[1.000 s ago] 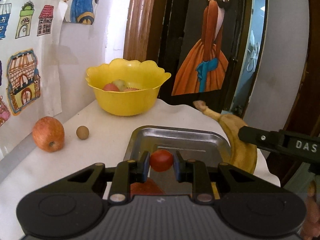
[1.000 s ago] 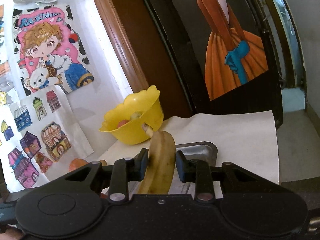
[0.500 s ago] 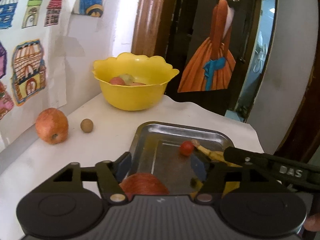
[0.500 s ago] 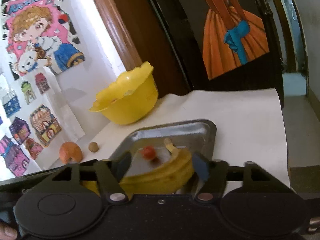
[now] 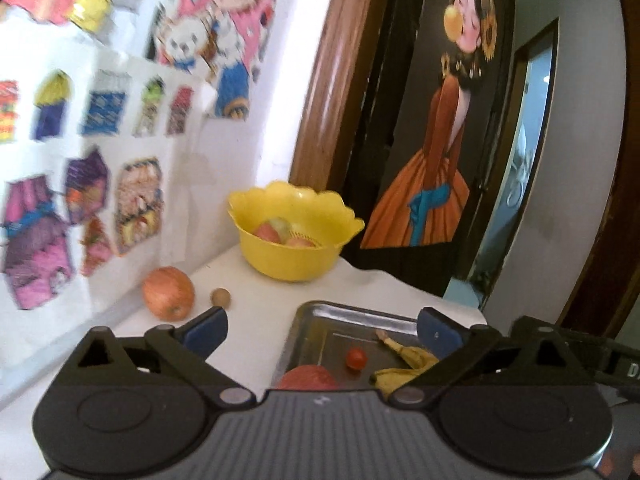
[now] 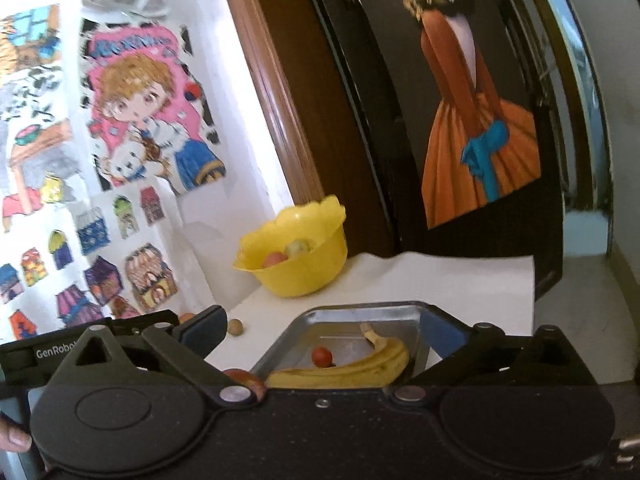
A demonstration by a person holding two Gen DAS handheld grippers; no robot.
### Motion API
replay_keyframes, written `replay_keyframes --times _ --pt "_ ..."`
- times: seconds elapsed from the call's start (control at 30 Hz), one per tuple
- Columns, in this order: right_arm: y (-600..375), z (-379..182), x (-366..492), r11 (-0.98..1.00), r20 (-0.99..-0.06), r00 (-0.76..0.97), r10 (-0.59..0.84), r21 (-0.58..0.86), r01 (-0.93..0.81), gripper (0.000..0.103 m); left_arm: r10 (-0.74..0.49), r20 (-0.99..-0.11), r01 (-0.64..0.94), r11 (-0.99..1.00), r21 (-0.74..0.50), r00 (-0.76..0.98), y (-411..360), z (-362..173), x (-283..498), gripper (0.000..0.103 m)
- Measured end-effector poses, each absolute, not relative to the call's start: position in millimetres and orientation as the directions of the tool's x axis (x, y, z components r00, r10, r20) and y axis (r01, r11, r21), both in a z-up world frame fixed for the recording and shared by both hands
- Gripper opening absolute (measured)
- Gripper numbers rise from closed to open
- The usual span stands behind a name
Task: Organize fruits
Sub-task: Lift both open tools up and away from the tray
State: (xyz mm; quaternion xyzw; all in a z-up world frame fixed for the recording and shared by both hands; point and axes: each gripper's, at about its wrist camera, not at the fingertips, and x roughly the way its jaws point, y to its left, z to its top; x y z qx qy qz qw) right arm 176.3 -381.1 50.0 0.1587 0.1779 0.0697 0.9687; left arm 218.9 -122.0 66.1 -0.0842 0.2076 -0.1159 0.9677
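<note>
Left wrist view has both grippers, left gripper [image 5: 322, 330] and right gripper [image 6: 322, 330], spread wide and empty, since the banana [image 6: 344, 372] and small red fruit [image 6: 322, 357] sit in the metal tray [image 6: 360, 314], while an apple [image 5: 168, 293] waits far left near the yellow bowl [image 5: 294, 258].

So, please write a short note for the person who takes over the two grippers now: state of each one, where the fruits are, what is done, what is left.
Left hand-held gripper: open, empty, above the near edge of the metal tray.
Right hand-held gripper: open, empty, over the same tray.
In the tray: banana, small tomato, red apple at the near edge.
Yellow bowl behind the tray holds a few fruits.
Left on the table: apple and small brown round fruit, beside the wall.
Next, probably: pick up these two.
</note>
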Motion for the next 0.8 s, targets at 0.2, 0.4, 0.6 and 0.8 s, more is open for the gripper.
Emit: replay_keyframes --times 0.2,0.4,0.6,0.8 --pt "-359.5 69.8 107.3 0.958 -0.303 0.942 0.148 0.28 -0.061 0.102 -0.256 -0.348 0.183 0.956 -0.229 0.902 -93.4 75.5 162.3 0.102" --pt "-329.0 67.4 35.7 0.974 -0.307 0.946 0.104 0.224 -0.034 0.102 -0.256 -0.359 0.179 0.956 -0.233 0.897 -59.6 65.7 107.3 0.102" --pt "-304.4 47.4 -2.1 0.977 -0.369 0.925 0.089 0.213 -0.01 0.102 -0.247 -0.403 0.174 0.962 -0.209 0.882 -31.4 48.0 78.2 0.102" --pt "-288.7 21.9 4.6 0.981 -0.426 0.899 0.103 0.194 -0.02 0.102 -0.212 -0.462 0.158 0.976 -0.153 0.861 -17.6 27.6 84.7 0.102"
